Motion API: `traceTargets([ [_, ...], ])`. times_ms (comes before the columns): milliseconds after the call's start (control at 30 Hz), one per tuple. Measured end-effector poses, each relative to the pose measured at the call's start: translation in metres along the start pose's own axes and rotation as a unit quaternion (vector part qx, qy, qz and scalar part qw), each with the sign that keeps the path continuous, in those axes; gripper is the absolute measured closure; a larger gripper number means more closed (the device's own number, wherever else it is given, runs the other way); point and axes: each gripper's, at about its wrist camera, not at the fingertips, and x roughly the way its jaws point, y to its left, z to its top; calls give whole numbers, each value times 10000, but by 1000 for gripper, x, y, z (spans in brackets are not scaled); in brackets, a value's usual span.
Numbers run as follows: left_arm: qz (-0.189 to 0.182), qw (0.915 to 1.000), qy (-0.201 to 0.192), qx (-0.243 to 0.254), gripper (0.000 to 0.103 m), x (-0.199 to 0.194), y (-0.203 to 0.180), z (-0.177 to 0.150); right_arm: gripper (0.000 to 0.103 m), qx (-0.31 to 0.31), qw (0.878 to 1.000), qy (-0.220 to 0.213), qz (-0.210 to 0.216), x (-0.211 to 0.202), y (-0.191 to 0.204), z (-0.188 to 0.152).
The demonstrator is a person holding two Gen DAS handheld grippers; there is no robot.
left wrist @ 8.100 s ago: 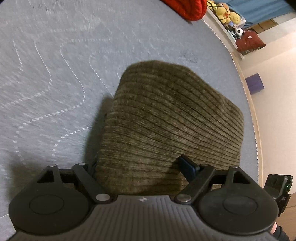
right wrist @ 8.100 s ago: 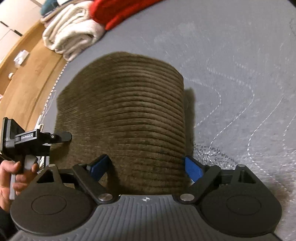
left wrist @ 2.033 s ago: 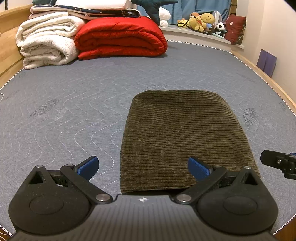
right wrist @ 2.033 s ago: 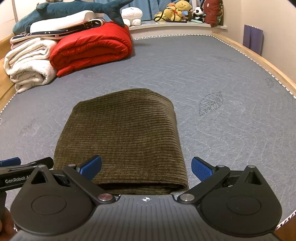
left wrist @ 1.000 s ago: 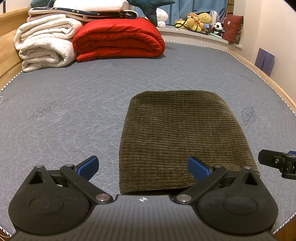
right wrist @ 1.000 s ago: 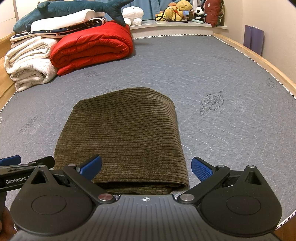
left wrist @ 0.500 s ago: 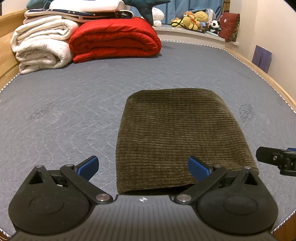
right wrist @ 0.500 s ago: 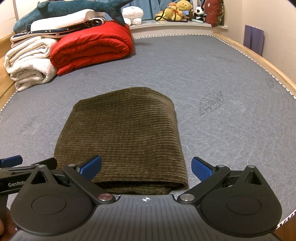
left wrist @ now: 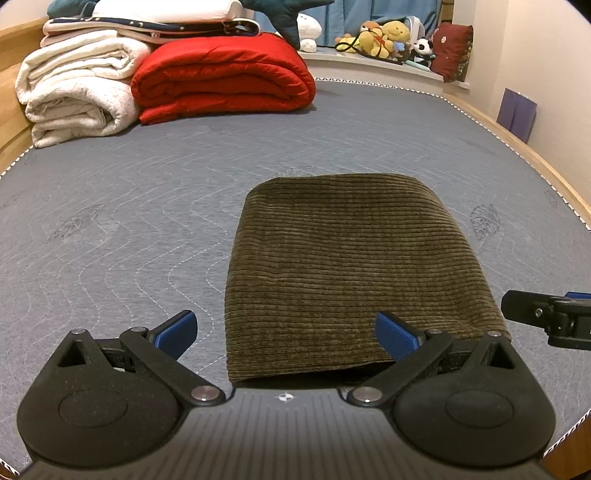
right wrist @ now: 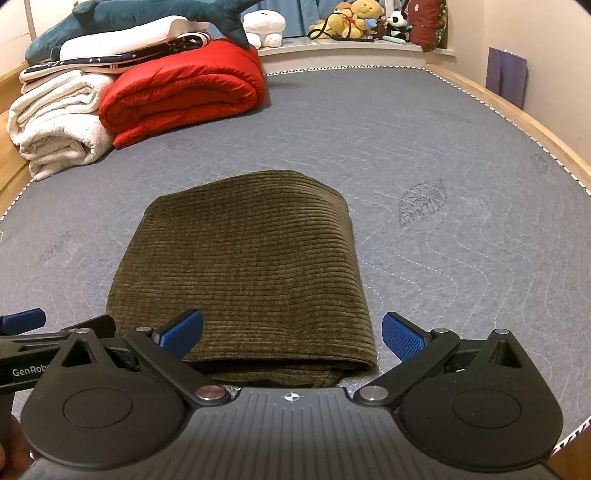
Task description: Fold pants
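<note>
The pants [left wrist: 354, 273] lie folded in a neat brown block in the middle of the bed [left wrist: 110, 229]. The left gripper [left wrist: 286, 334] is spread wide and holds nothing. The right gripper [right wrist: 291, 334] is spread wide too, with nothing in it. Both hang just in front of the near edge of the pants.

The fold looks done. If any step is left, it is to pull both grippers back gently, so they do not catch the near edge, where the layers show.

At the upper left of the frame sit a red quilt [left wrist: 221, 81] and white blankets [left wrist: 74, 92]. Toys [right wrist: 354, 18] sit at the top. They are well apart from the pants, so nothing blocks the way.
</note>
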Motion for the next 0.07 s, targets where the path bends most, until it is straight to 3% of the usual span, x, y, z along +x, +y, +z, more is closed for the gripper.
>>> traceTargets([
  [67,9,10000,1,5,0,0,0,0,1,-7,10000,-11,-5,0,0,0],
])
